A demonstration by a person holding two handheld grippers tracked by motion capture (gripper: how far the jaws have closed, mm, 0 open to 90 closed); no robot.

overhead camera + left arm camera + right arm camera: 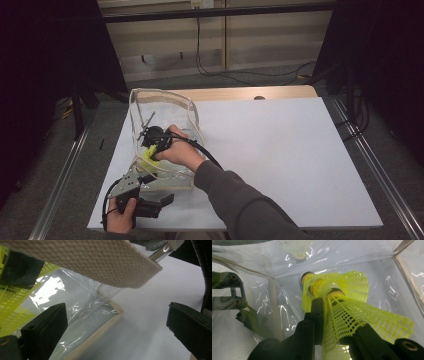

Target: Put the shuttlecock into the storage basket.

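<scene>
The yellow shuttlecocks' point(352, 302) skirts run off the frame's bottom edge (lower rims unseen).

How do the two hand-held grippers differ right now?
The right gripper reaches down into the clear bag; the left gripper lies low on the table outside it. The right gripper's jaws are closed on a yellow shuttlecock; the left gripper's jaws stand wide apart, holding nothing. Both have black jaws and a trailing cable.

Clear bag point(165, 107) on white tbl point(280, 155) (left)

Grey floor point(165, 80) — pale wall panels point(270, 35), dark curtains point(45, 65) either side
</scene>
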